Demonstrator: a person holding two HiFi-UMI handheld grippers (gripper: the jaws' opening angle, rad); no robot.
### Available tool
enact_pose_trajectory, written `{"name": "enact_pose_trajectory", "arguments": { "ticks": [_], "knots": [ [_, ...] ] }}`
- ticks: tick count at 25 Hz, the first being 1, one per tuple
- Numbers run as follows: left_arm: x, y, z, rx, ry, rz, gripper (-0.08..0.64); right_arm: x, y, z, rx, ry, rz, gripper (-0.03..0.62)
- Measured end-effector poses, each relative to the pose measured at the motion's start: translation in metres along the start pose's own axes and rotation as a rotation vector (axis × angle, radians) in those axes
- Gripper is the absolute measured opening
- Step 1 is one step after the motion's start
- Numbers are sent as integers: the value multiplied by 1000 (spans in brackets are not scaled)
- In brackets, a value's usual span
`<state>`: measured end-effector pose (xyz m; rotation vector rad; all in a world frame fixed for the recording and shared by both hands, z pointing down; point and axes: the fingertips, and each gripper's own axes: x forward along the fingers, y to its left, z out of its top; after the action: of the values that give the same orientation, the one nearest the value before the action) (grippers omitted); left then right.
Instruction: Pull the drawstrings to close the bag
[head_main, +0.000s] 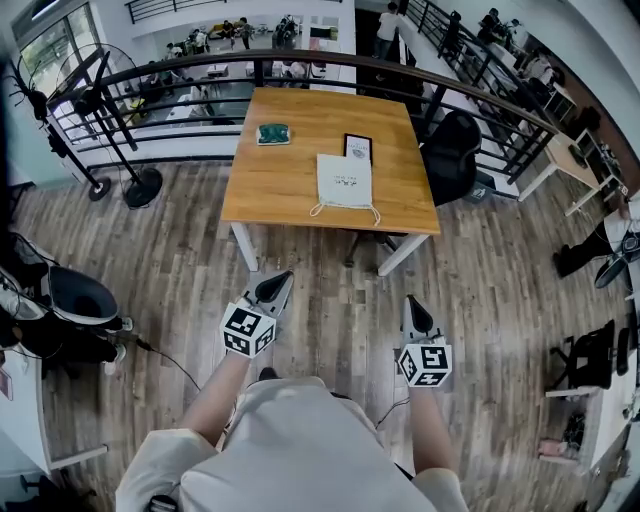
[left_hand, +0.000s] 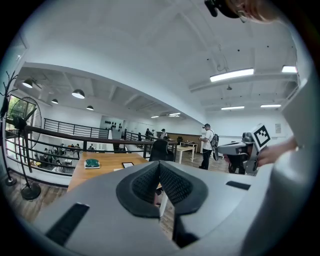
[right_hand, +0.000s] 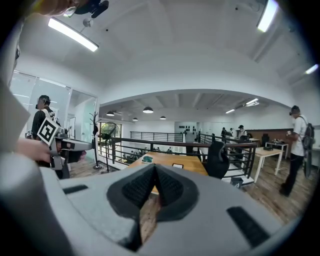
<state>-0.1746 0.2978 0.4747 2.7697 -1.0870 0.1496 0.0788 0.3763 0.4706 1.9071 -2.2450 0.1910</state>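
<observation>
A white drawstring bag (head_main: 343, 181) lies flat on the near half of a wooden table (head_main: 280, 185), its cords looped at the near edge (head_main: 345, 211). Both grippers are held well short of the table, over the wooden floor in front of the person. My left gripper (head_main: 272, 291) is shut and holds nothing; its pads (left_hand: 172, 184) meet in the left gripper view. My right gripper (head_main: 418, 316) is also shut and holds nothing, with its pads (right_hand: 169, 187) together. Each gripper view shows the table (right_hand: 165, 160) far ahead.
On the table's far part lie a green object (head_main: 272, 133) and a dark framed tablet (head_main: 357, 147). A black office chair (head_main: 450, 155) stands at the table's right. A black railing (head_main: 180, 75) runs behind, with a fan stand (head_main: 140, 186) at left. People stand further off.
</observation>
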Motion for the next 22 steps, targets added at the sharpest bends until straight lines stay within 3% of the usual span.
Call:
{"name": "enact_pose_trajectory", "arguments": {
  "ticks": [7, 8, 10, 22],
  "knots": [
    [3, -6, -5, -9, -4, 46, -3, 2, -11, -6, -1, 1, 17, 43],
    [3, -7, -6, -12, -4, 51, 56, 2, -13, -7, -1, 2, 17, 60],
    [3, -9, -8, -21, -3, 60, 95, 2, -16, -9, -1, 4, 22, 77],
    [0, -21, -16, -28, 0, 80, 121, 3, -24, -20, -18, 32, 55, 77]
  ]
}}
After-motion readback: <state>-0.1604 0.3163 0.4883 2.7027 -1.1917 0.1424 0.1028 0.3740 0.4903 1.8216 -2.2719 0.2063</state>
